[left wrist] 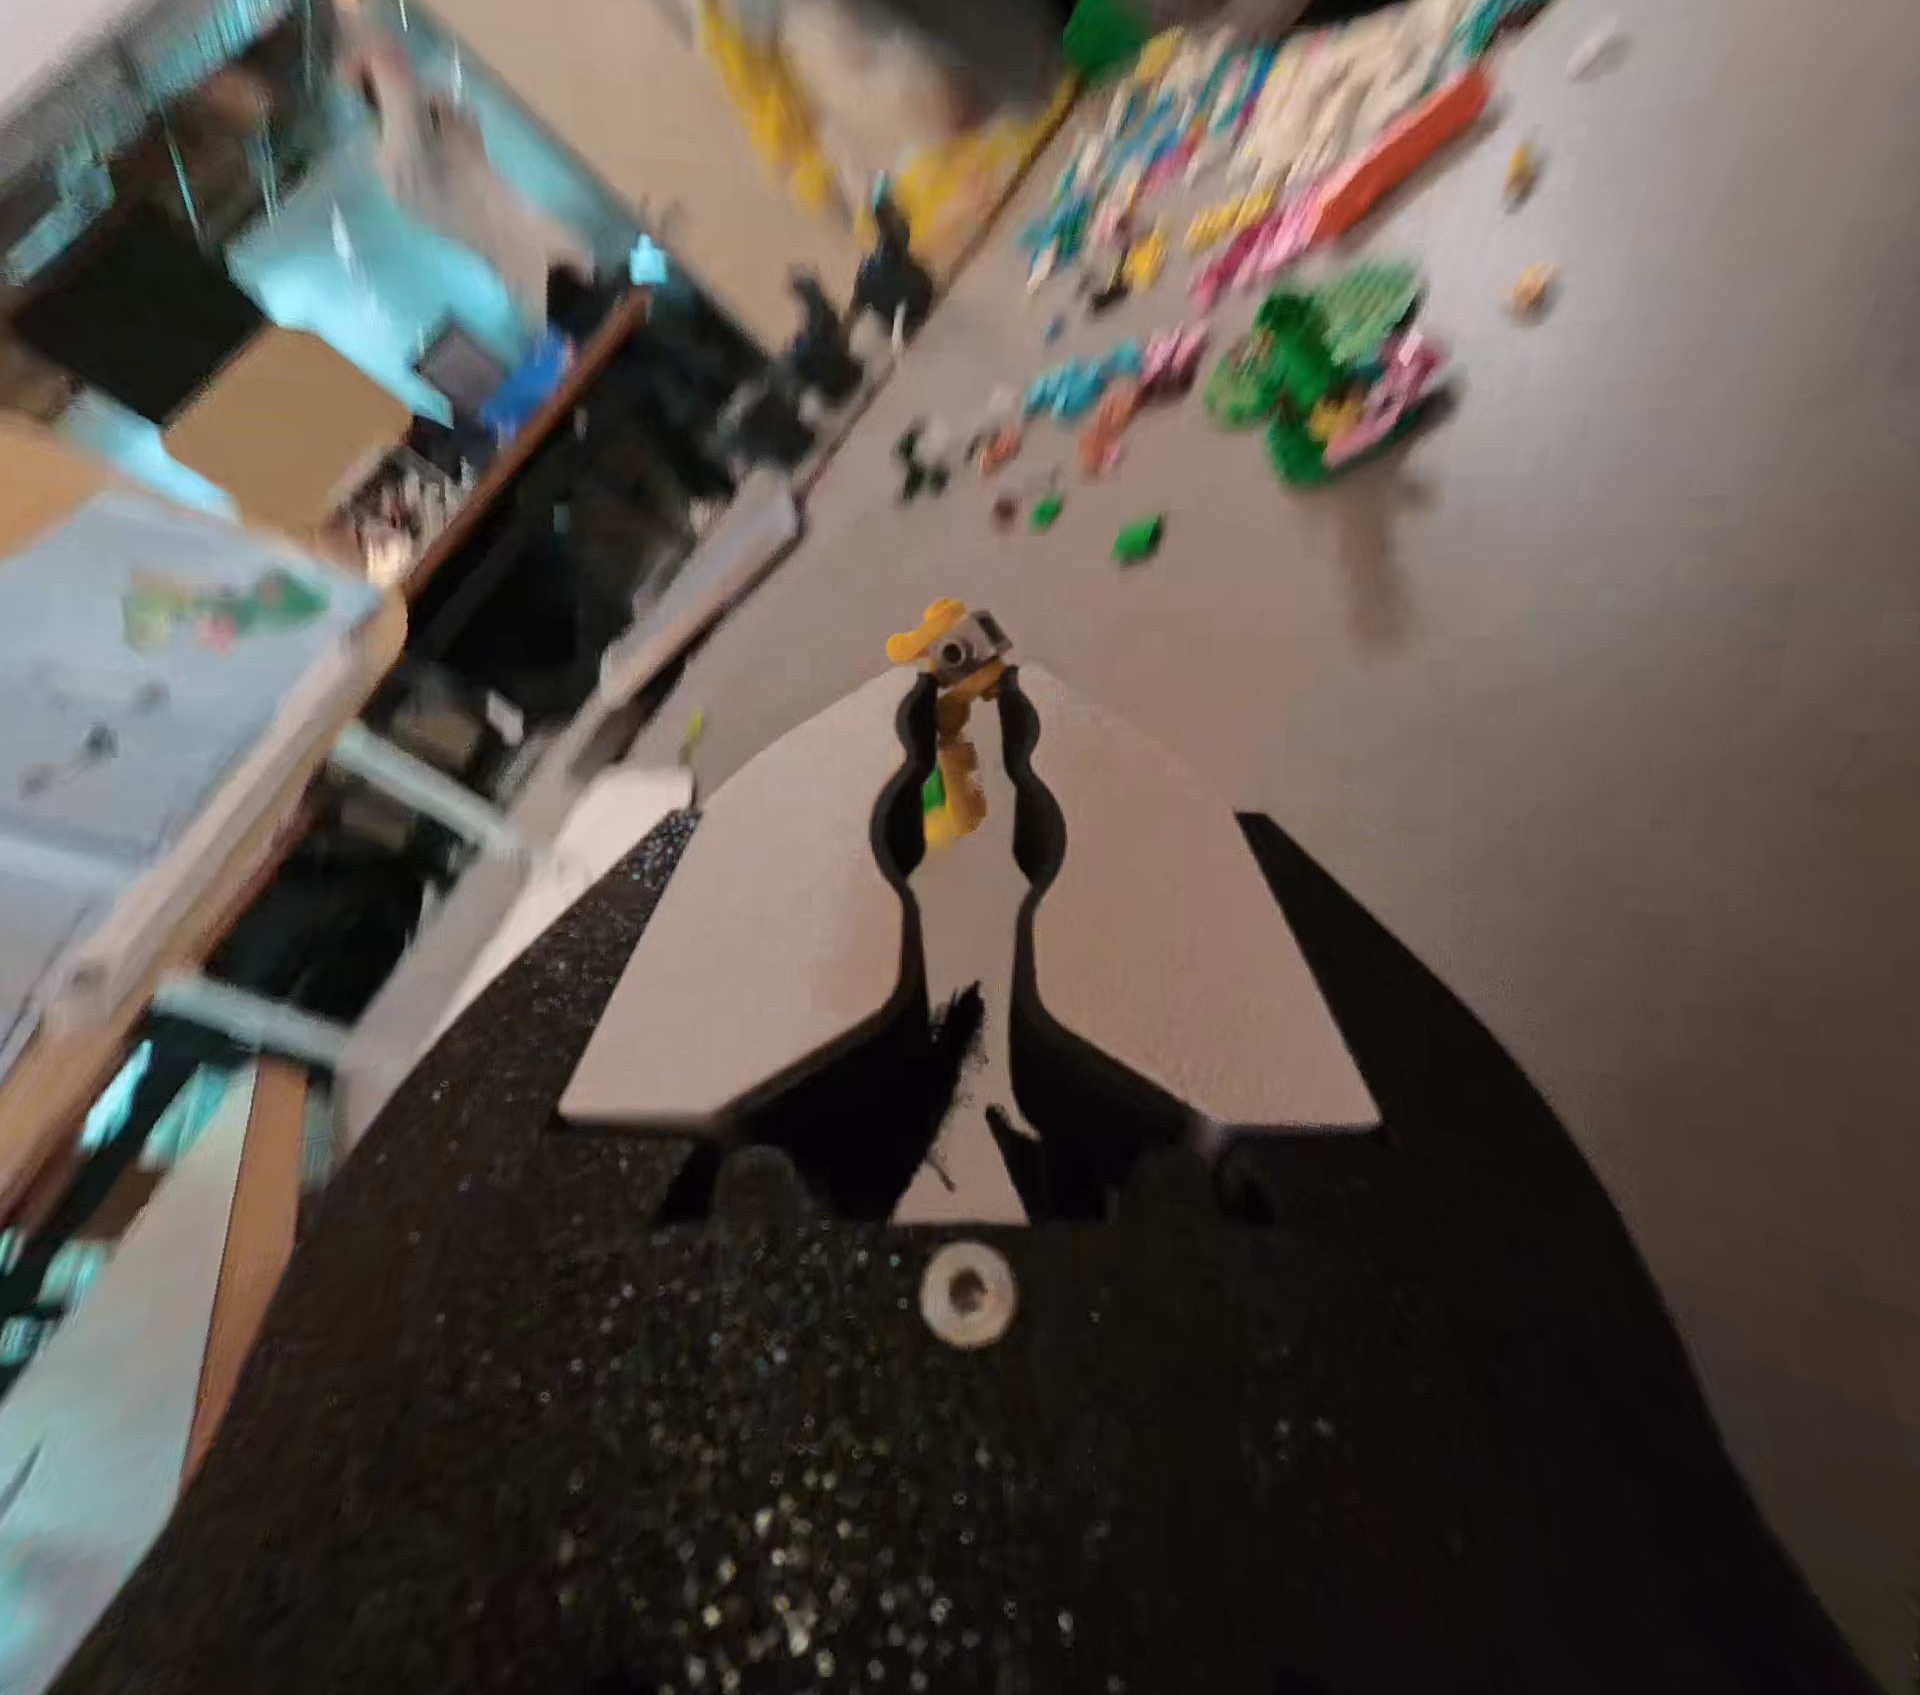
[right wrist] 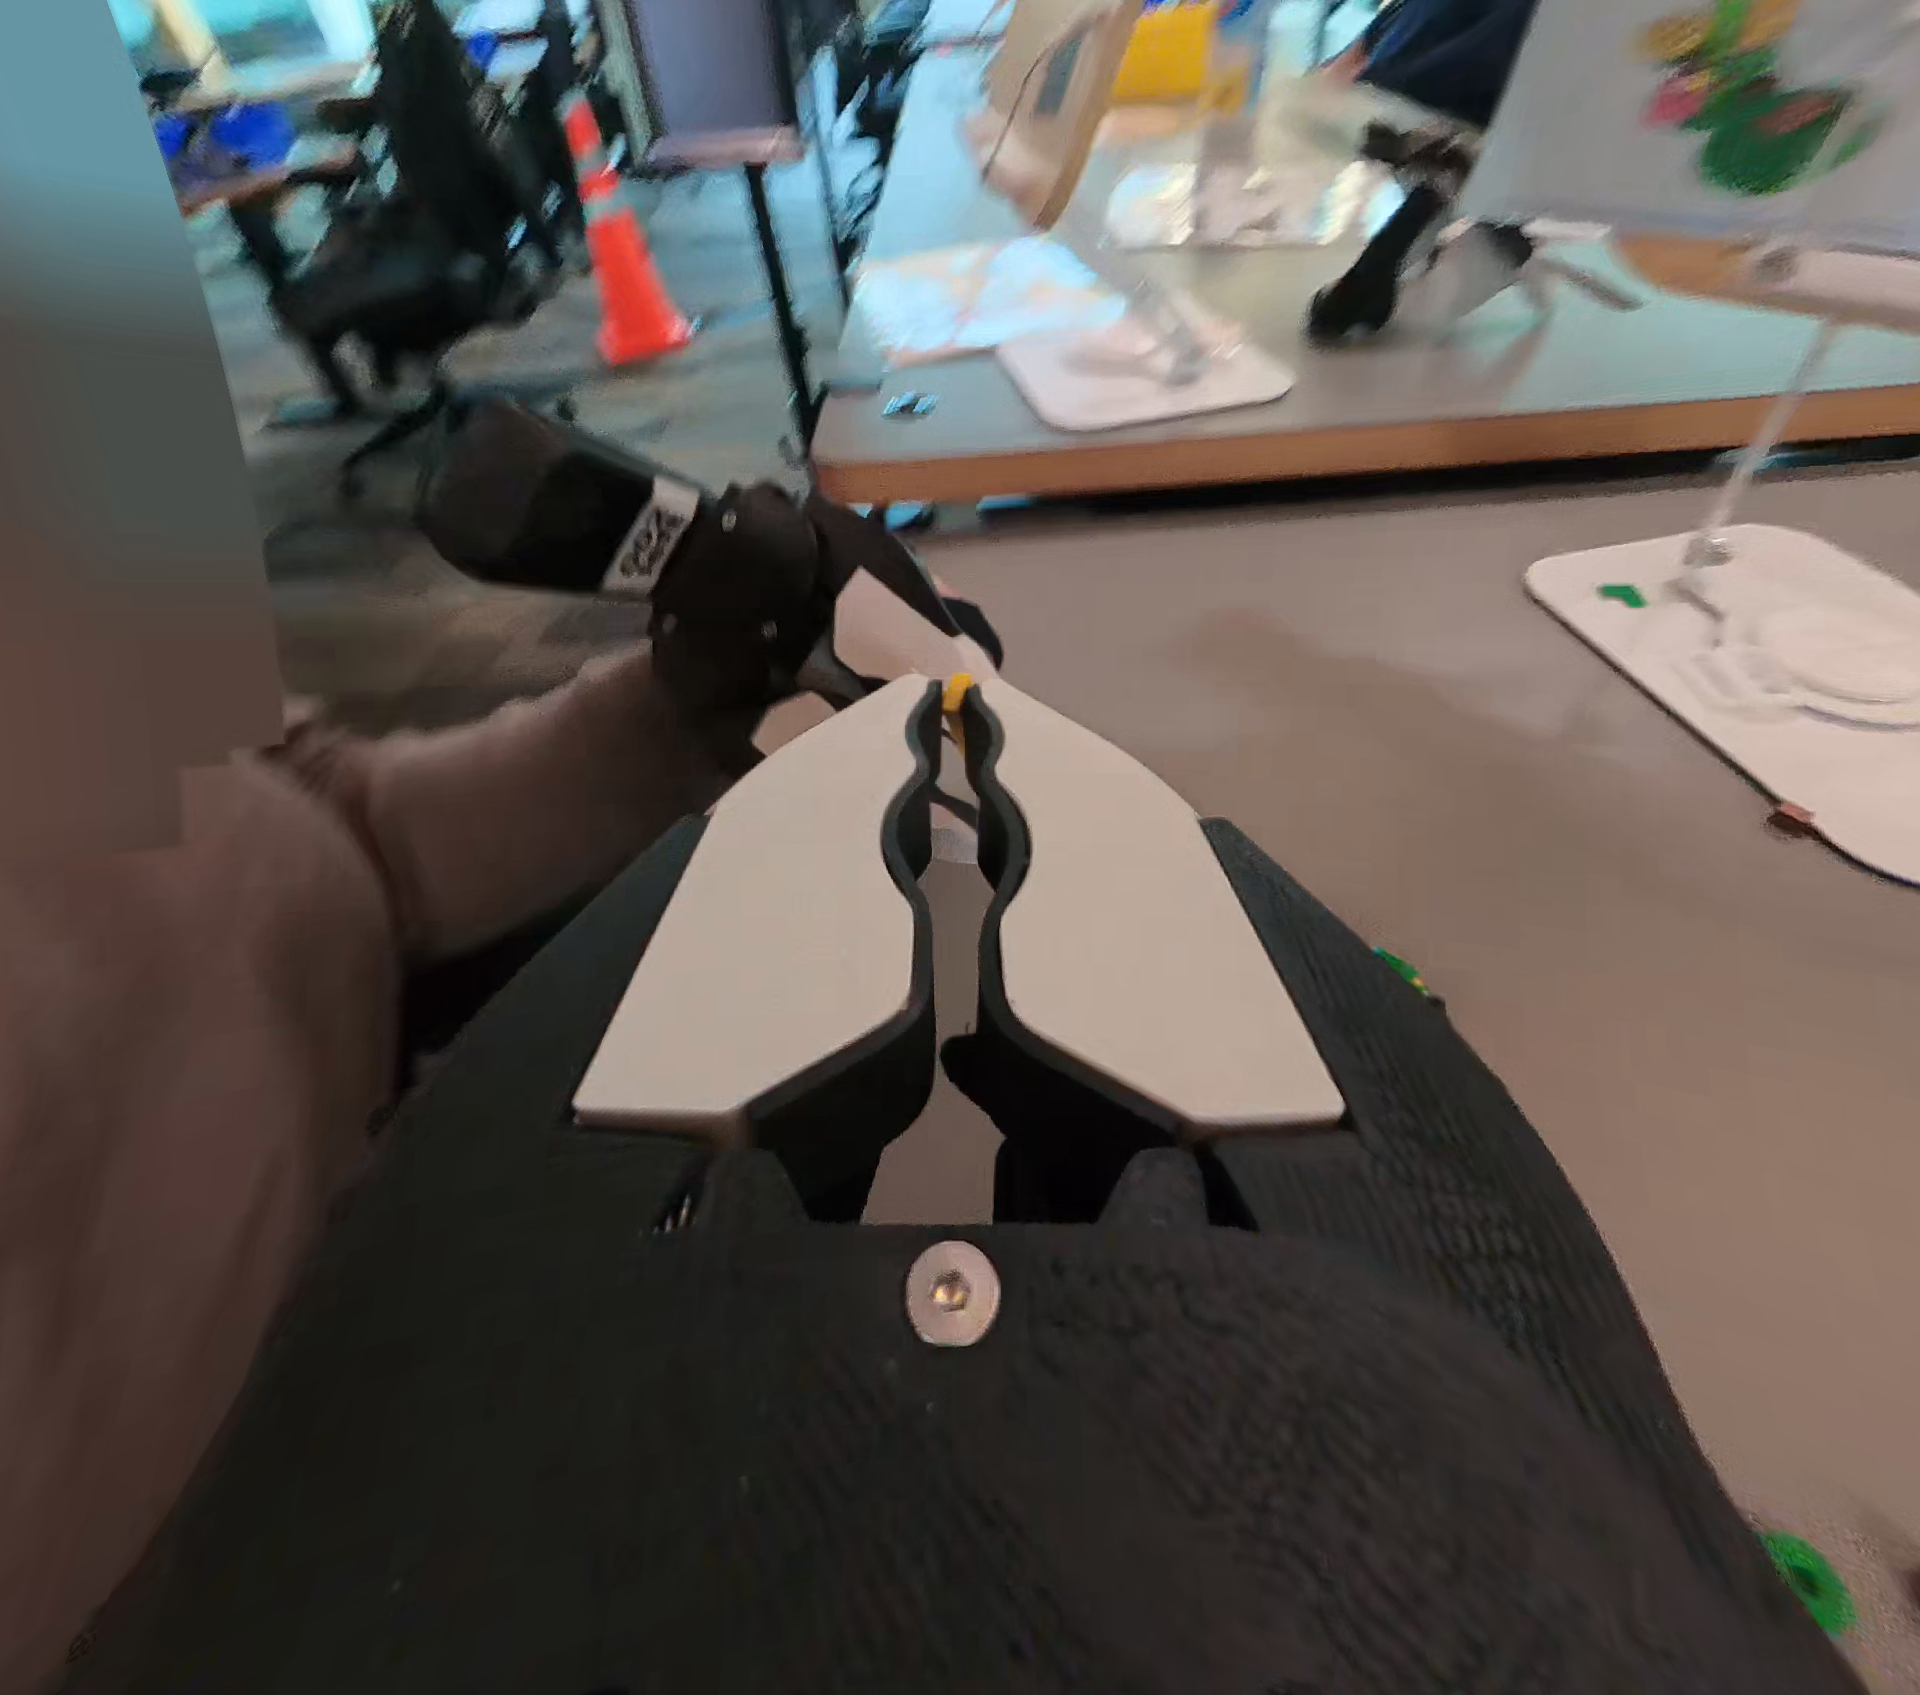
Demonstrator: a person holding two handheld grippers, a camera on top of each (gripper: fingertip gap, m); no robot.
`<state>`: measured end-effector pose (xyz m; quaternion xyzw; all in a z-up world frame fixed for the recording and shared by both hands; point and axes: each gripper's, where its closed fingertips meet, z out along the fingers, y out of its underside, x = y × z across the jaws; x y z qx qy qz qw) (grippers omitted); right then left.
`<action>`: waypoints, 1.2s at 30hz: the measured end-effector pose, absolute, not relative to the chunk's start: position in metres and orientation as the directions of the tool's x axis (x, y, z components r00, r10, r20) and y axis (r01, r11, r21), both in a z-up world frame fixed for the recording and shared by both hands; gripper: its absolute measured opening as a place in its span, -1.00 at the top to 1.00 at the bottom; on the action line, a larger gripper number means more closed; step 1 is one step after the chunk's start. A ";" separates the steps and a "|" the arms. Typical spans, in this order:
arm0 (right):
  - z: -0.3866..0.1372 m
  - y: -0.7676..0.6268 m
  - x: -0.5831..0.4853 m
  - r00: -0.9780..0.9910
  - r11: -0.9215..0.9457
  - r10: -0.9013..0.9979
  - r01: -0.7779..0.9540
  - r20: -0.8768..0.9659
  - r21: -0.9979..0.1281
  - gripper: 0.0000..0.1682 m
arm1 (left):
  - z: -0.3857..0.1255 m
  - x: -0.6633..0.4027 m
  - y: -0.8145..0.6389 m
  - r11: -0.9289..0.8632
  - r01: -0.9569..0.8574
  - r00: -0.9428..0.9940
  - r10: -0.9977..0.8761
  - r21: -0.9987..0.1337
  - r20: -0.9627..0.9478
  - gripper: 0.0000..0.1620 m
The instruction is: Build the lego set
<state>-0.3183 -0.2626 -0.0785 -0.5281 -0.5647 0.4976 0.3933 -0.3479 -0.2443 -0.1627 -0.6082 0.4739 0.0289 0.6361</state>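
My left gripper is shut on a small yellow-orange lego assembly with a grey piece at its tip, held above the grey table. A green partly built lego model and a pile of loose coloured lego pieces lie blurred farther along the table. My right gripper is shut on a small yellow lego piece. The left gripper also shows in the right wrist view, just beyond and left of my right fingertips, its tip close to the yellow piece.
A white mat with a clear stand holding an instruction sheet sits at right. Loose green pieces lie near the right gripper. A sleeved arm fills the left. Another table, office chairs and an orange cone stand beyond.
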 end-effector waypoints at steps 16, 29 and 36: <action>-0.250 -0.237 -0.400 0.031 0.270 0.911 0.709 0.411 -0.651 0.97 | -0.139 -0.558 -0.337 -0.329 -0.599 0.781 -0.041 -0.730 -0.623 0.85; -0.192 -0.221 -0.407 0.303 0.521 0.691 0.420 0.656 -0.743 0.97 | -0.105 -0.606 -0.421 -0.390 -0.438 0.725 0.379 -0.810 -0.575 0.85; -0.174 -0.212 -0.393 0.416 0.592 0.591 0.359 0.691 -0.722 0.97 | -0.123 -0.614 -0.491 -0.328 -0.407 0.669 0.528 -0.852 -0.523 0.85</action>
